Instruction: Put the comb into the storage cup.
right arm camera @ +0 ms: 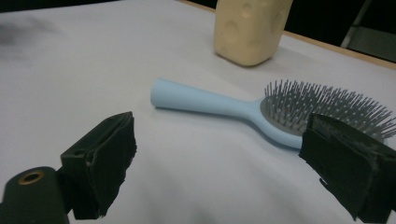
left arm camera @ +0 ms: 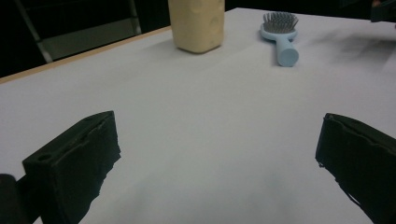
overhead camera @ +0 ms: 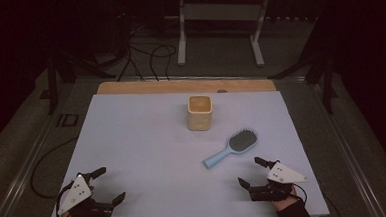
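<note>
Both grippers' fingers open, empty; right gripper (overhead camera: pixel 252 173) near blue hairbrush (overhead camera: pixel 231 148), whose round handle may roll if nudged.

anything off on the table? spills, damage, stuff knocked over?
Nothing stands out. The cup stands upright, and the brush lies flat, bristles up, in front of it and apart. The sheet shows no spill. Both claws, left and right, are open with nothing between them.
</note>
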{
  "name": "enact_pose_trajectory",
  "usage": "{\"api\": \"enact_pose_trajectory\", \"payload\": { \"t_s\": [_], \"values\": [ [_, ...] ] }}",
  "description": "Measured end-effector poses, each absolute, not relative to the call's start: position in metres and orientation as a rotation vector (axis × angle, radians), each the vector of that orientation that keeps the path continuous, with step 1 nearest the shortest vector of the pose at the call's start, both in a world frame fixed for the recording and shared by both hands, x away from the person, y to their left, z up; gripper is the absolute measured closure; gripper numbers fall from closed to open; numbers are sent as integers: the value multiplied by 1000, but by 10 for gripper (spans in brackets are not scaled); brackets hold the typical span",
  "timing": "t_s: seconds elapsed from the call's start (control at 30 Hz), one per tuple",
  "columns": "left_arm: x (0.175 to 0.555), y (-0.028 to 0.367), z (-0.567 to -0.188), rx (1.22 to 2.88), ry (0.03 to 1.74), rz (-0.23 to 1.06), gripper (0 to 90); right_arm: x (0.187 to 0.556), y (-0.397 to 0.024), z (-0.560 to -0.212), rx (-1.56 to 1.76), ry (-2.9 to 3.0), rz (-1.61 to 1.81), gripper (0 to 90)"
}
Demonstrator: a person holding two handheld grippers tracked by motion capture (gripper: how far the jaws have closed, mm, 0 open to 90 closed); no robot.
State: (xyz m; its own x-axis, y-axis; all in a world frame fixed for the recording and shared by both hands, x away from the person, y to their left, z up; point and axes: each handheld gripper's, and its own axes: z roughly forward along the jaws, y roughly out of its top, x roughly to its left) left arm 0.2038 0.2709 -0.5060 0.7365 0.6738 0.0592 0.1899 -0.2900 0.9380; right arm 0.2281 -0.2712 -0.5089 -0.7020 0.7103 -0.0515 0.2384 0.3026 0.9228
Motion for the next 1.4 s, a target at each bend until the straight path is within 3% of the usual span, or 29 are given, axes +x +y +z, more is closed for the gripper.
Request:
{"api": "enact_pose_trajectory", "payload": {
  "t_s": [0.93,1.4],
  "values": [
    [200,278,-504,1778,716,570,0,228,-264,-502,831,2198,1384,101],
    [200,279,-504,1766,709,546,0,220,-260,-482,823,2172,1381,101]
  ]
}}
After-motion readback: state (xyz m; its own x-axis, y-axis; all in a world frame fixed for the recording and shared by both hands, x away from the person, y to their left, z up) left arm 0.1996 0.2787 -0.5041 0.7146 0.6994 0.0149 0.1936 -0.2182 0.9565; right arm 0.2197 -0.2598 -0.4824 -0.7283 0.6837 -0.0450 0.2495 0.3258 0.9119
